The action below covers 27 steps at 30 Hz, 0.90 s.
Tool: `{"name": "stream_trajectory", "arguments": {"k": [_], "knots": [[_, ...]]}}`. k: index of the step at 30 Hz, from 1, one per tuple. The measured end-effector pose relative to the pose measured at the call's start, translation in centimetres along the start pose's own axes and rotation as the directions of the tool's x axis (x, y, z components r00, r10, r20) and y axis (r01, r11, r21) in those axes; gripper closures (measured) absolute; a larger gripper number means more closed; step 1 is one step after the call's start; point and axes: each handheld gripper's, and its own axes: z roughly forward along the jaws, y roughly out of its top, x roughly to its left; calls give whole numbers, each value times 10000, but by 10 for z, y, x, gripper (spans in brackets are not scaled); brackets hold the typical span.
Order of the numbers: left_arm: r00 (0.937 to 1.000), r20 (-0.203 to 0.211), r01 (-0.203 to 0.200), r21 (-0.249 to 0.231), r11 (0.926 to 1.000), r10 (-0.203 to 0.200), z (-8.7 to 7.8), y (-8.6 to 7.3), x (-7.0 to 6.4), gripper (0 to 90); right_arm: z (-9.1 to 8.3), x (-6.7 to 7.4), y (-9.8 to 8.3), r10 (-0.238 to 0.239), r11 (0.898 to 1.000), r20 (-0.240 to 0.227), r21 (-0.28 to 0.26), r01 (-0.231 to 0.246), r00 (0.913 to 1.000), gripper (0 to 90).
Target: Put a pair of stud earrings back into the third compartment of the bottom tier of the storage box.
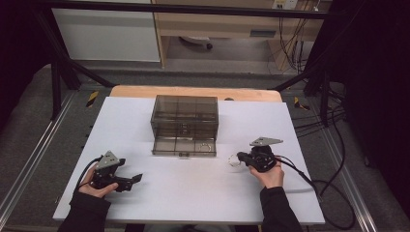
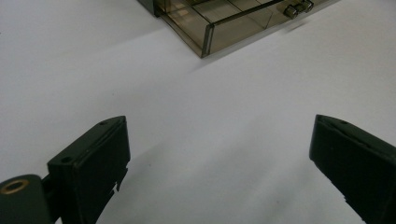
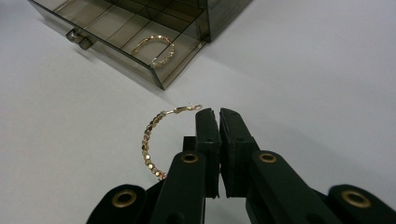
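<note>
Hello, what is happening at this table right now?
A person holds a gripper in each hand. The right gripper is shut on a gold bracelet, near the open drawer of a smoky plastic box. Another bracelet already lies in that drawer. The left gripper rests open on the white table.

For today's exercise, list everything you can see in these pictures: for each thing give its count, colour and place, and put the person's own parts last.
Drawer box: one, smoky see-through, middle of table, bottom drawer pulled out.
Bracelet in drawer: one, gold, right compartment.
Bracelet on table: one, gold, at the right gripper's jaws.
Table: one, white top.
Left gripper: black, jaws wide apart, near left.
Right gripper: black, jaws closed.
Hands: two, dark sleeves.
</note>
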Motion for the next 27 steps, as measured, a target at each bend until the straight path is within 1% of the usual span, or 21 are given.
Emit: {"name": "stream_trajectory", "arguments": {"k": [9,14,27], "knots": [[10000,-8,54,-34,10000,-54,0,0,0,50,-2,2,2,-45,10000,-84,-59,44,10000,875],[10000,-14,49,-41,10000,-49,-1,0,0,51,-3,6,5,-150,9999,-136,-68,149,9998,875],[10000,-28,47,-35,10000,-47,-1,0,0,51,-5,17,22,-485,9982,-312,-366,474,9983,875]]}}
